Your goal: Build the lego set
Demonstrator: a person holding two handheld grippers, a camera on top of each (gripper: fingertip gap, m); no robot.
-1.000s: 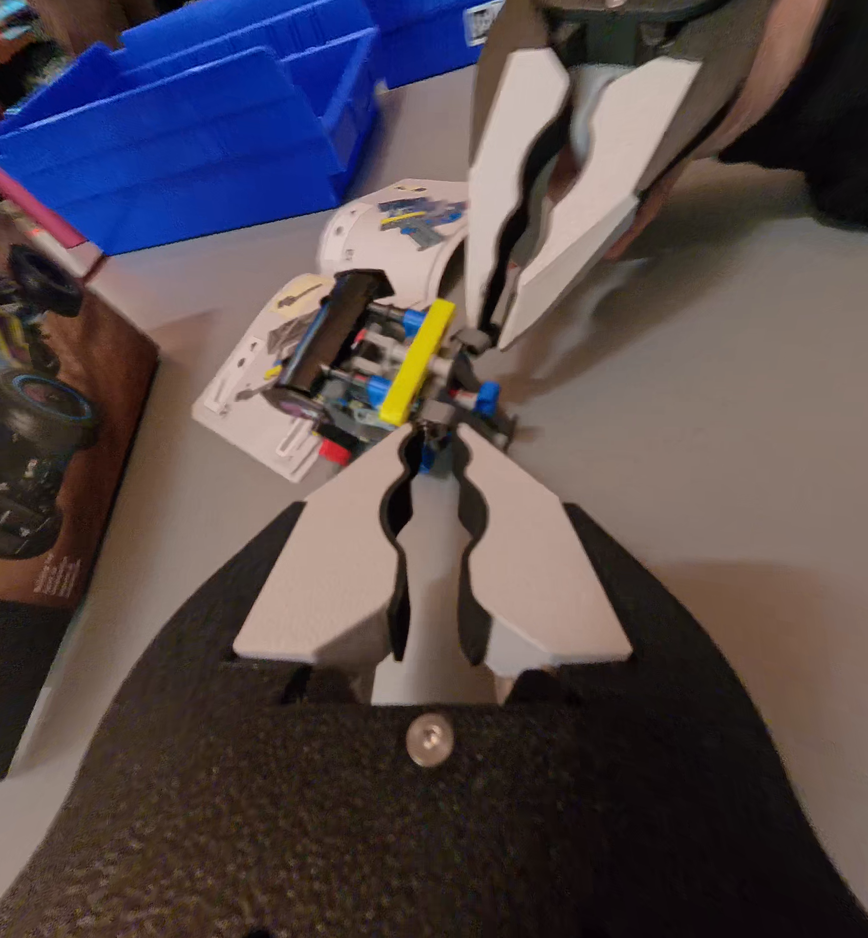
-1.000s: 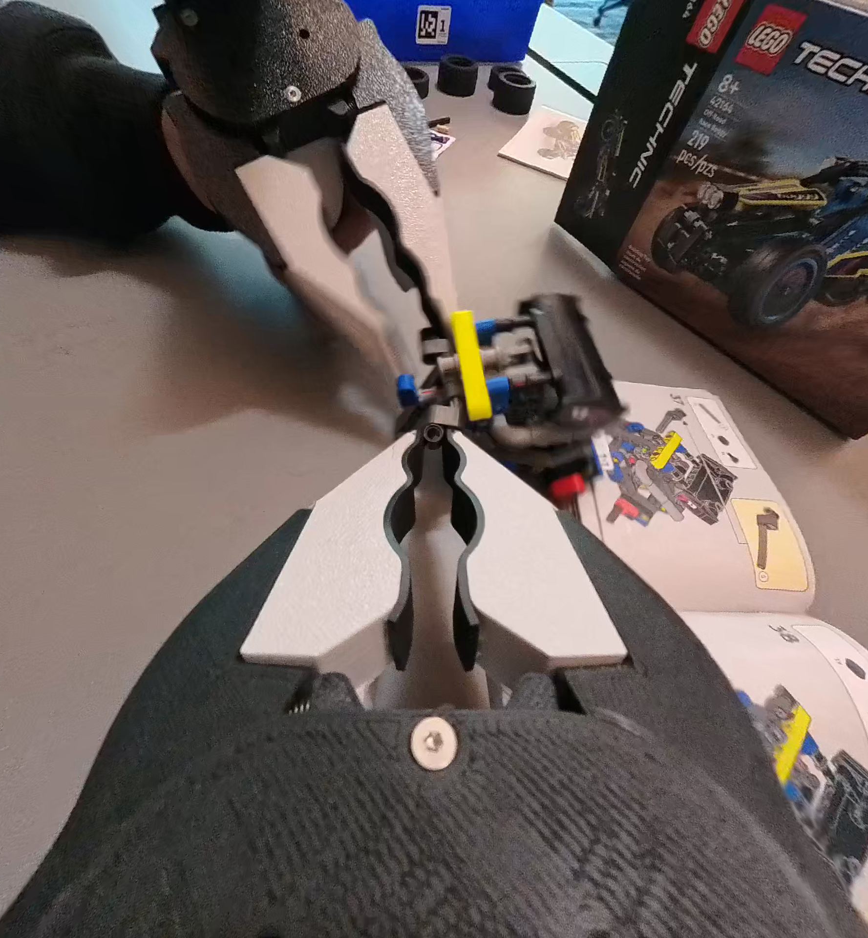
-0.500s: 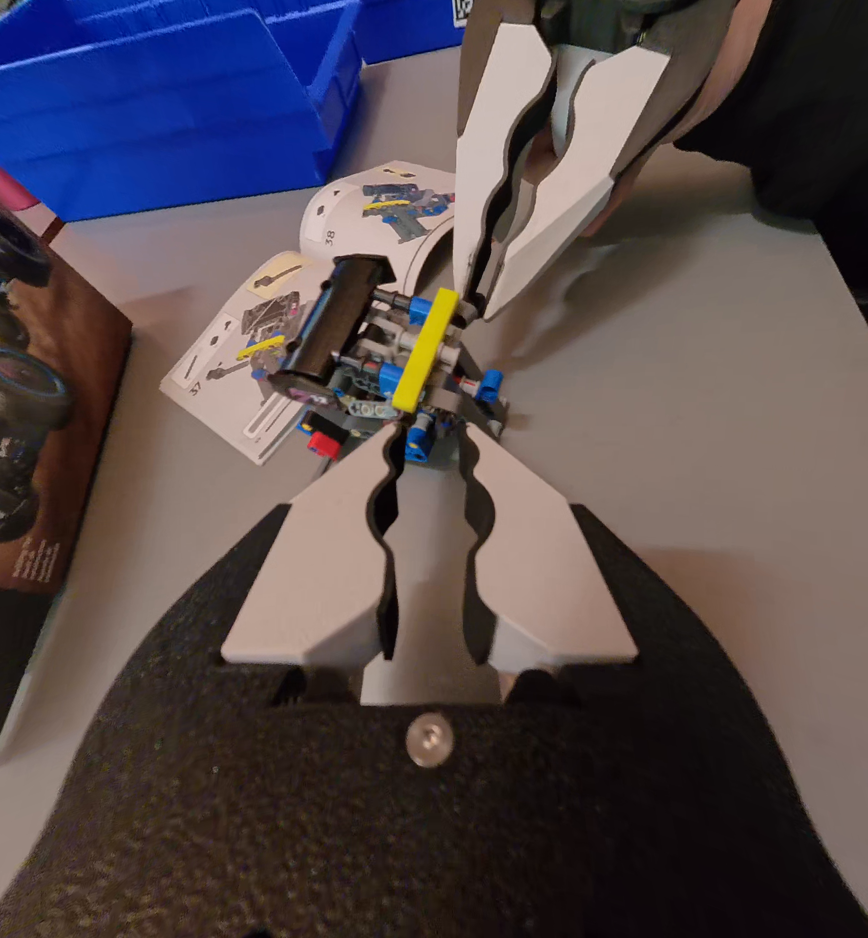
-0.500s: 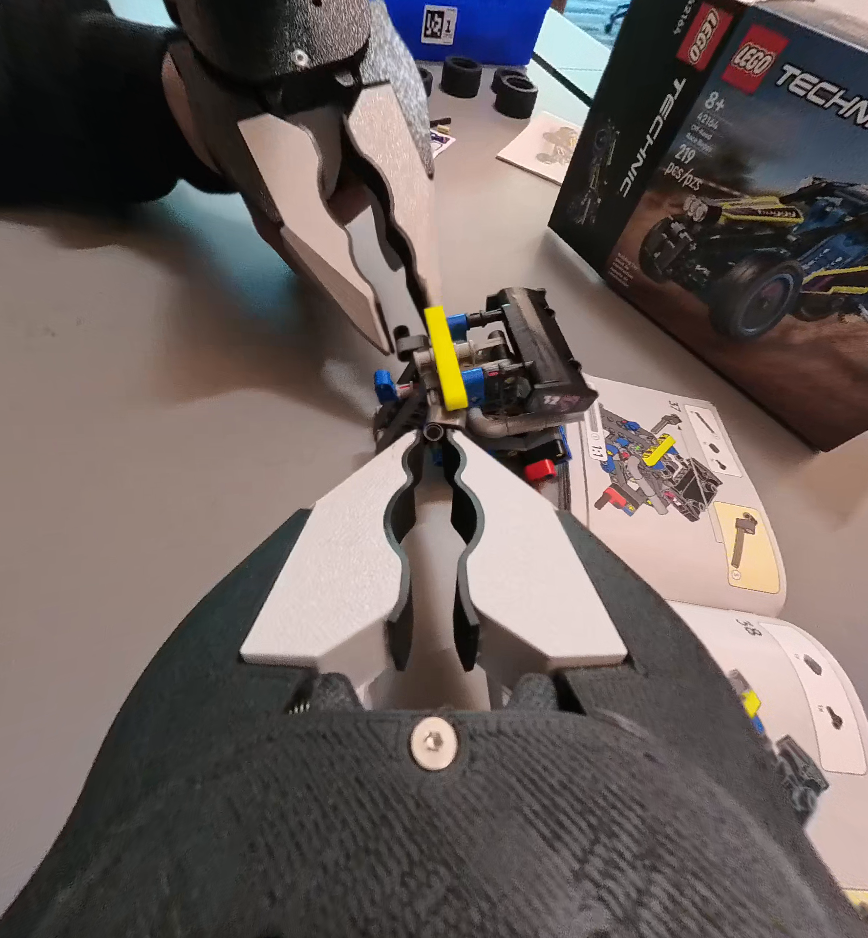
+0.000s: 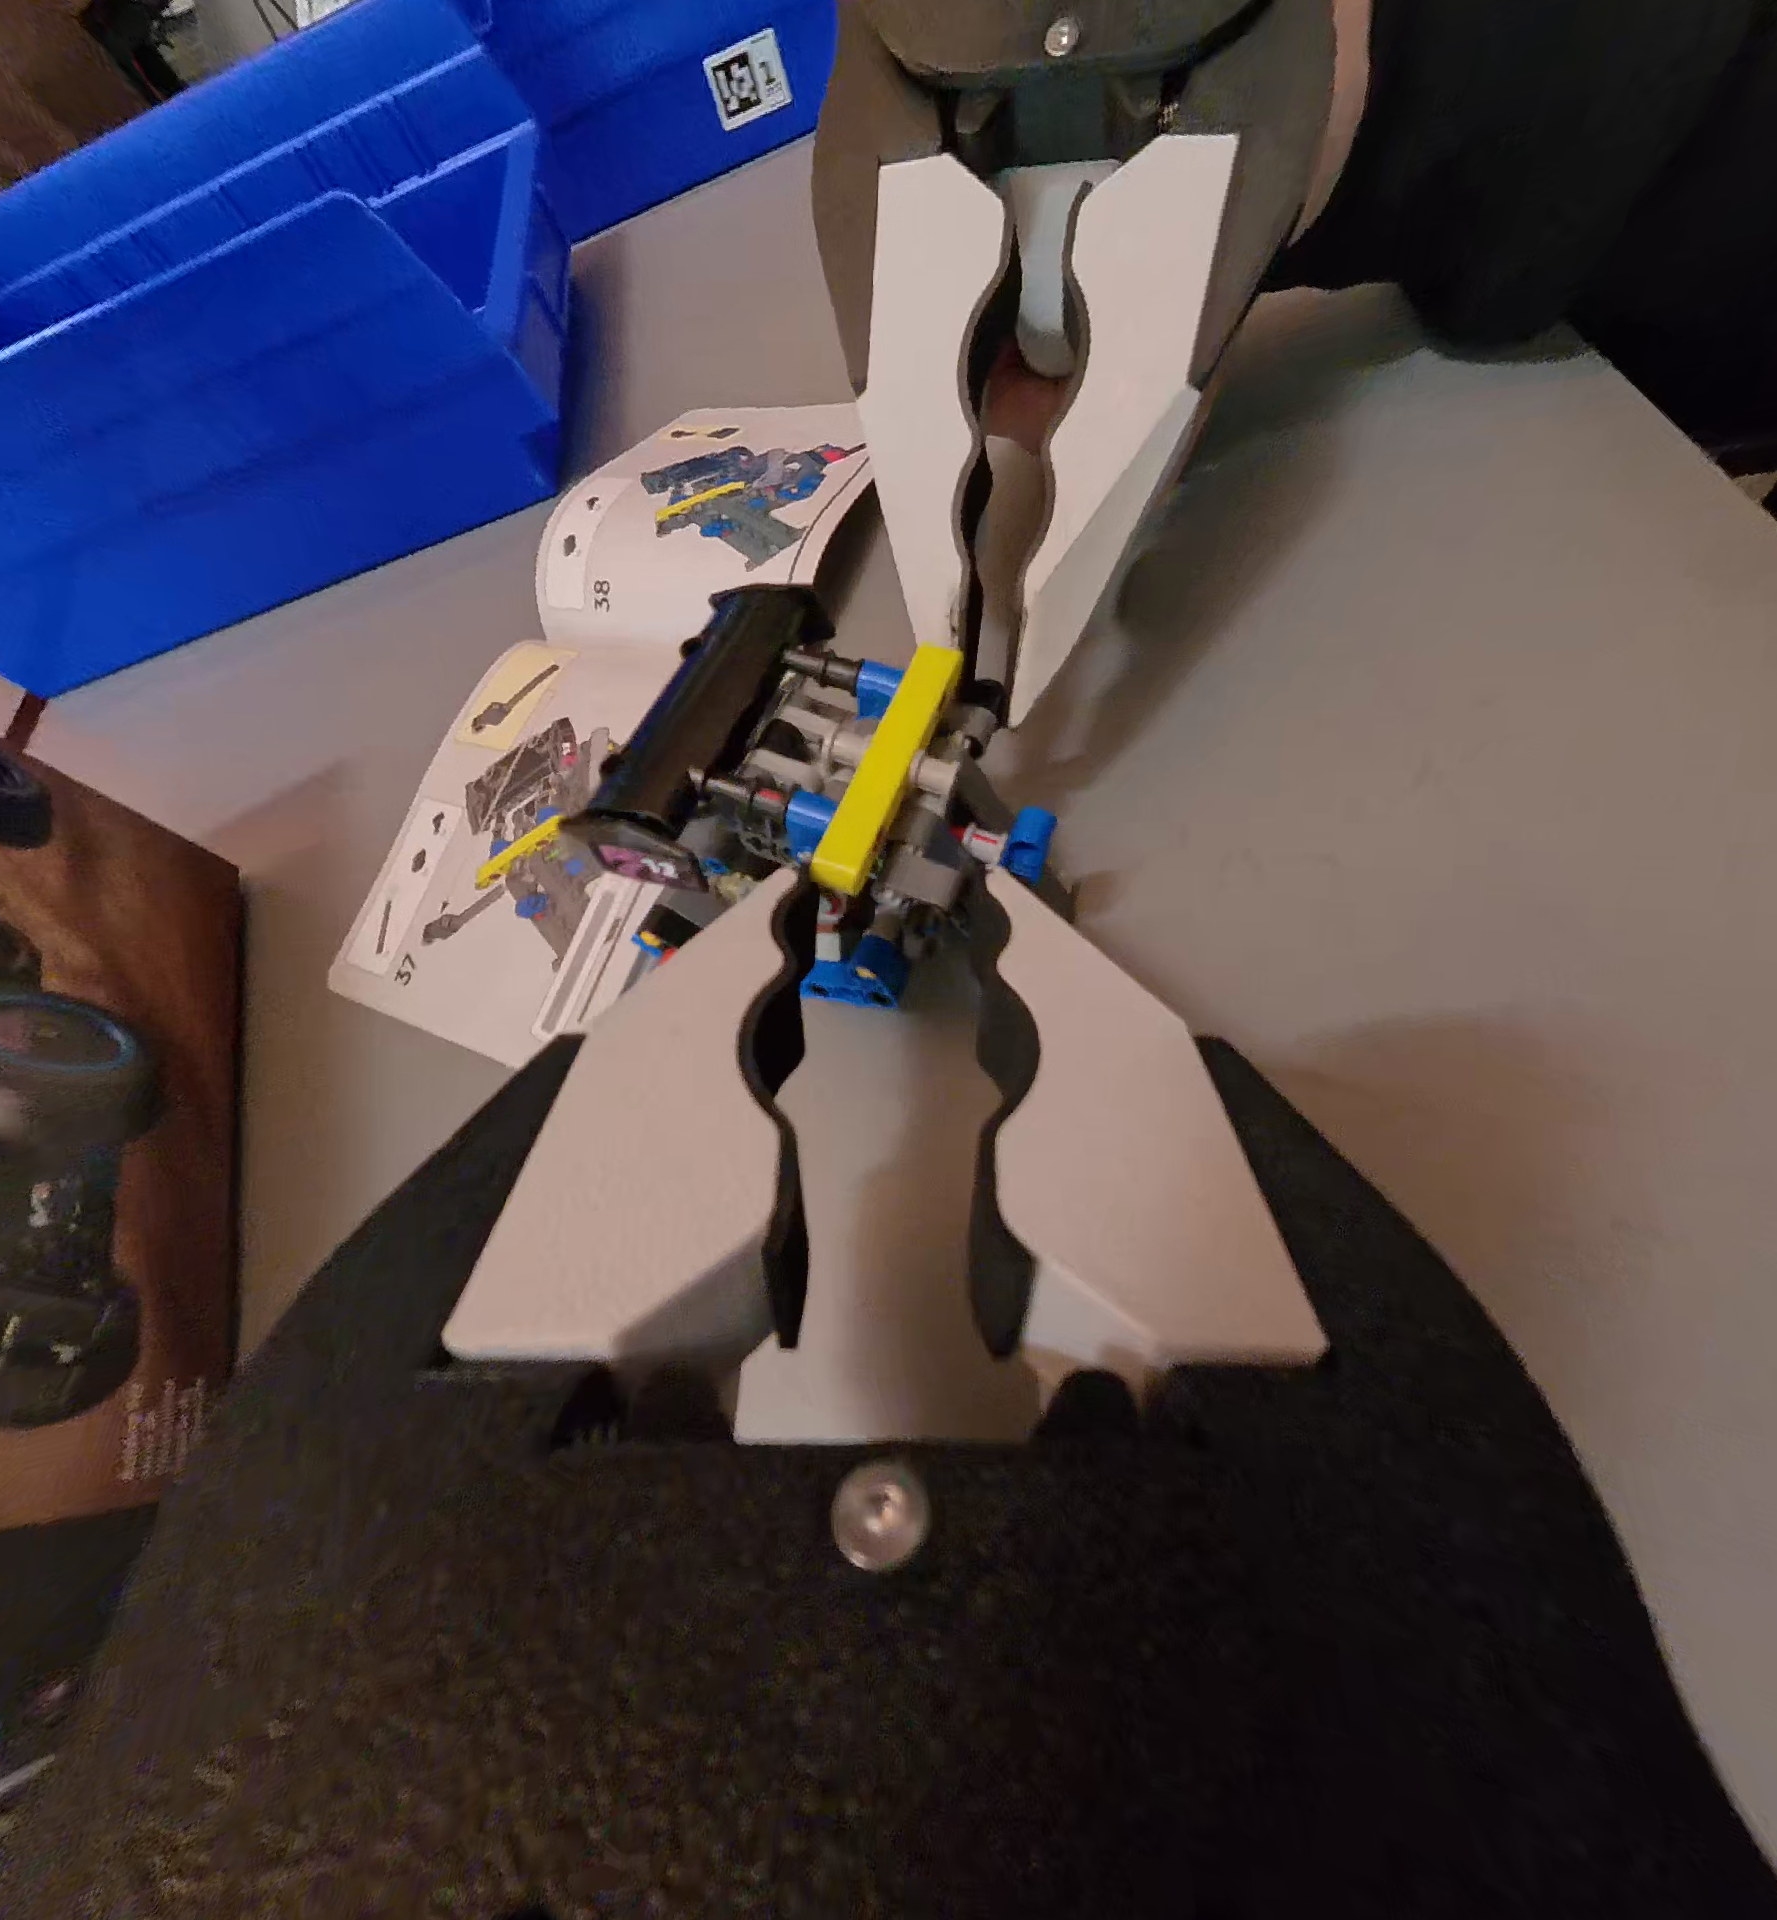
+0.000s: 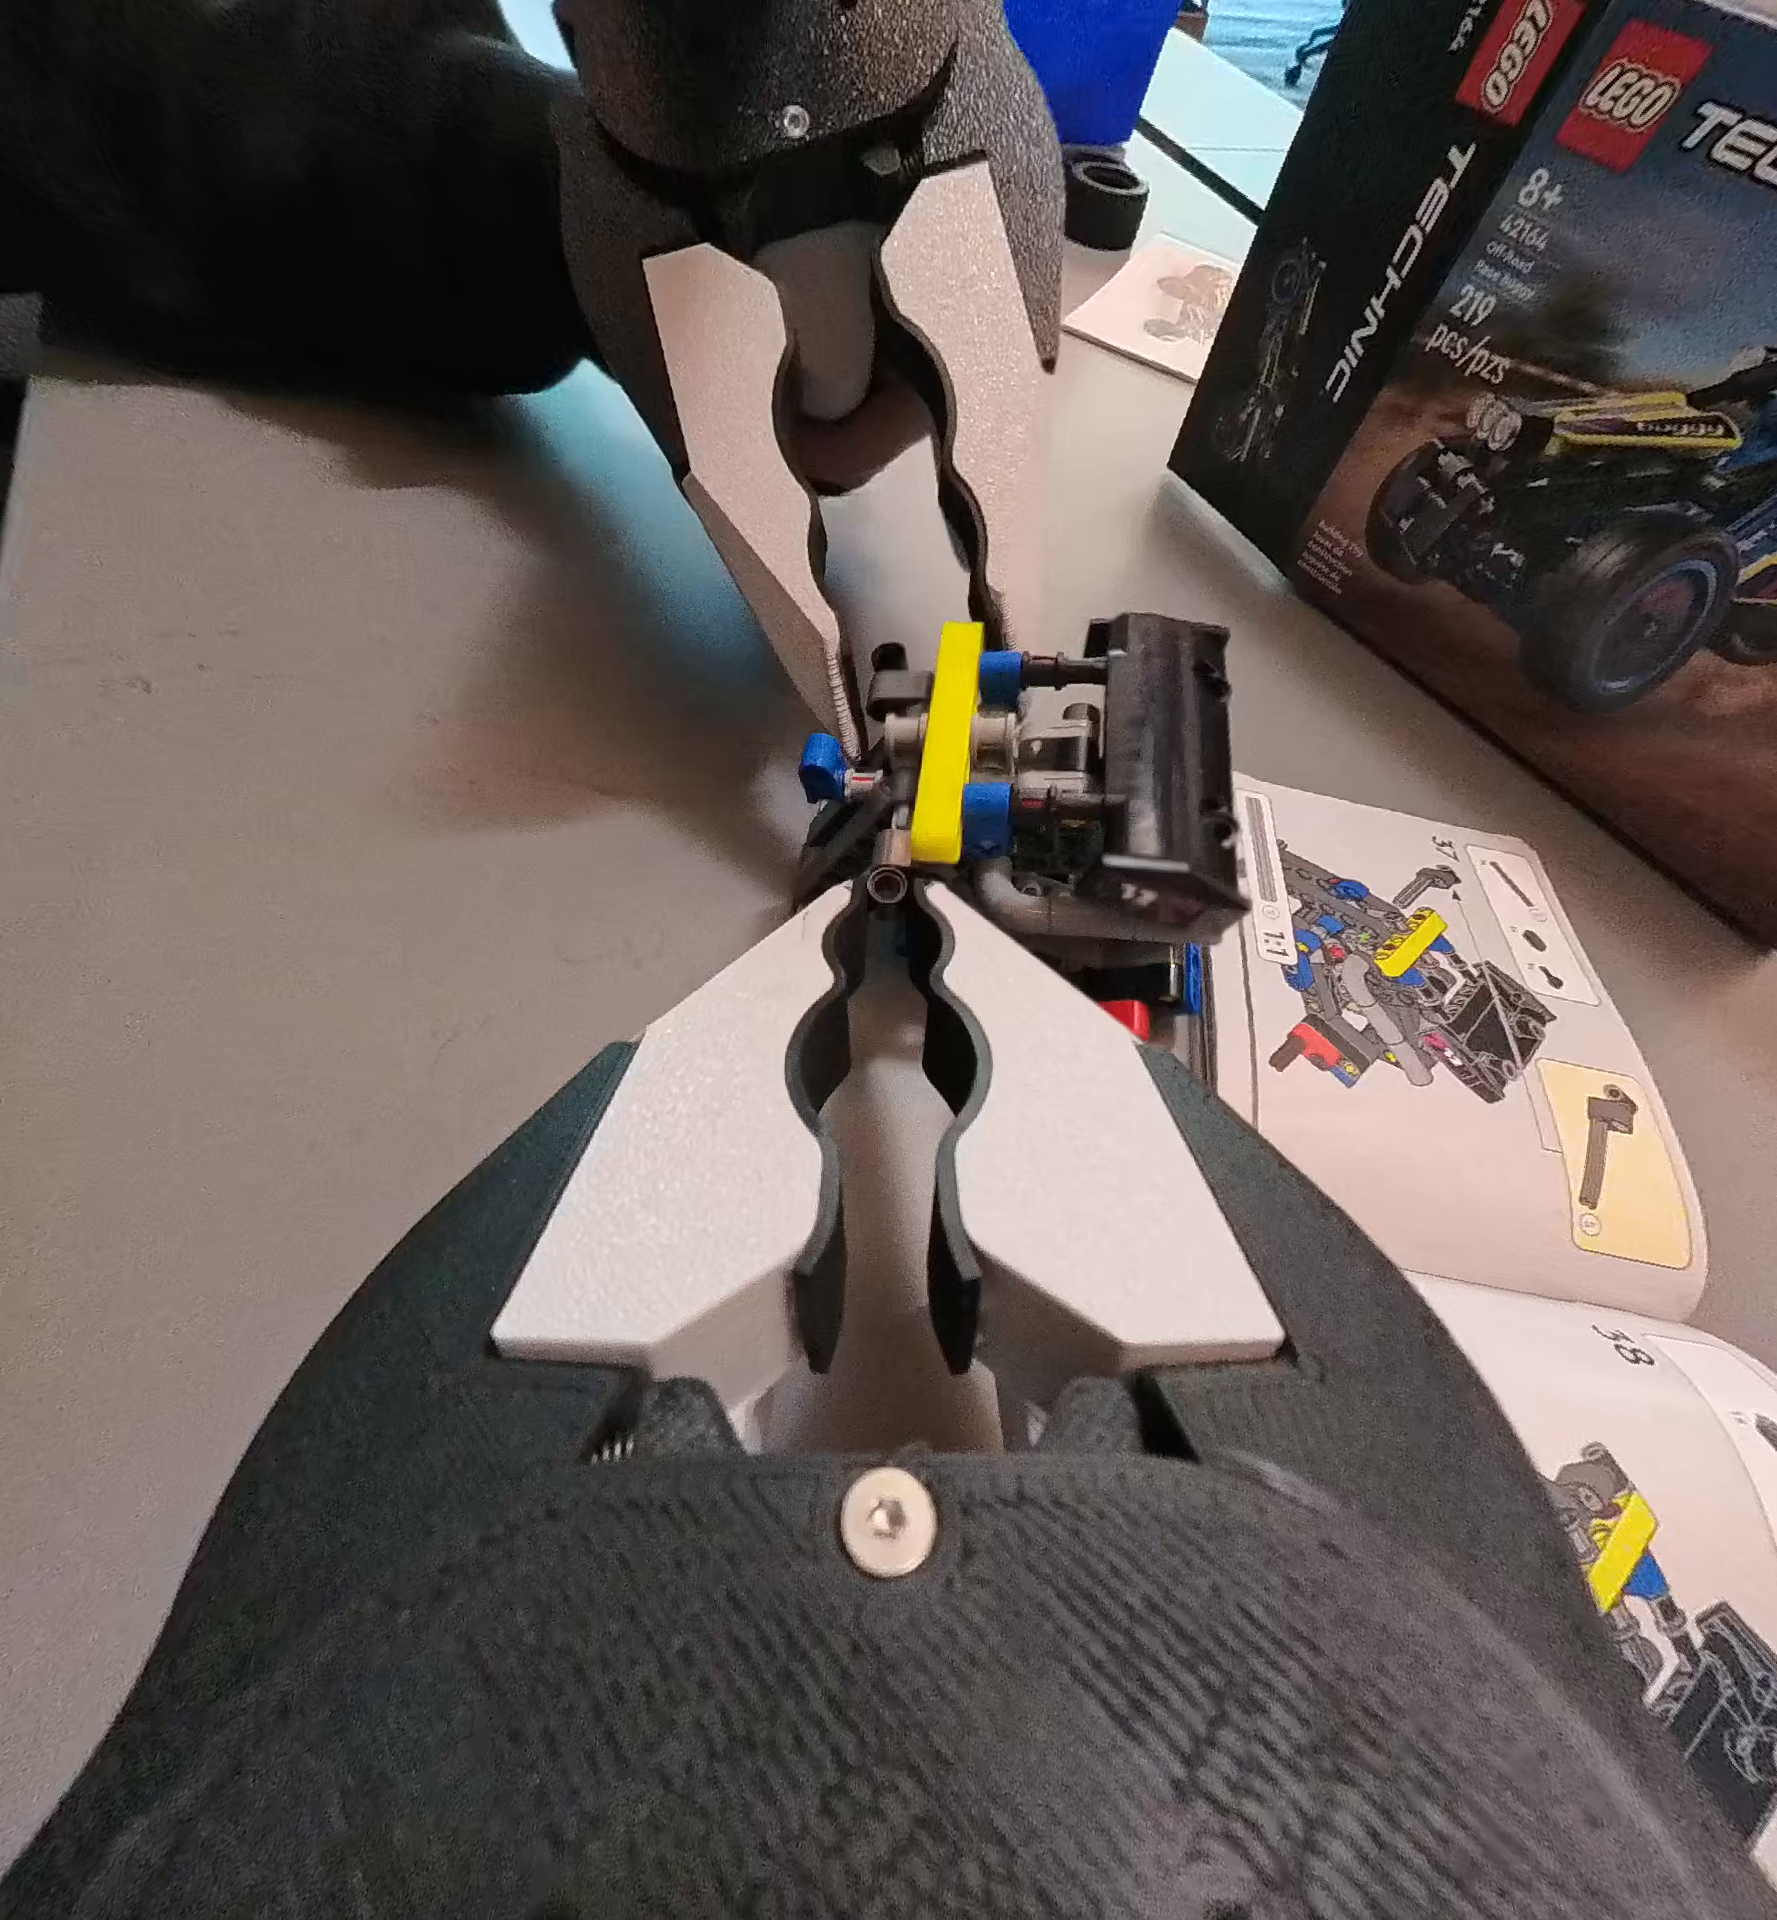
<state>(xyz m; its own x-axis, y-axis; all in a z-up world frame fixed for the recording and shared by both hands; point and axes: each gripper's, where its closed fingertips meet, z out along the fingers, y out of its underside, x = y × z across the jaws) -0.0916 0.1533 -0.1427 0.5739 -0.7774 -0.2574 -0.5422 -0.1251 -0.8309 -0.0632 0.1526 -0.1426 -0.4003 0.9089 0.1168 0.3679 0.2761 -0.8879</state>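
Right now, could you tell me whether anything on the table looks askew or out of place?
Mostly tidy. The brick model sits partly on the open instruction booklet, whose far page curls up off the table. A loose black tyre lies apart near the box.

Blue bins (image 5: pixel 240 343) — toy box (image 6: pixel 1549 436), booklet (image 6: pixel 1435 1039)

We seem to be at a hobby or lab workbench: a plain grey tabletop (image 6: pixel 292 727) carries stacked blue plastic storage bins (image 5: pixel 240 343), a printed cardboard toy-kit box (image 6: pixel 1549 416), an open paper instruction booklet (image 6: pixel 1435 1039) and loose black rubber tyres (image 6: pixel 1102 197).
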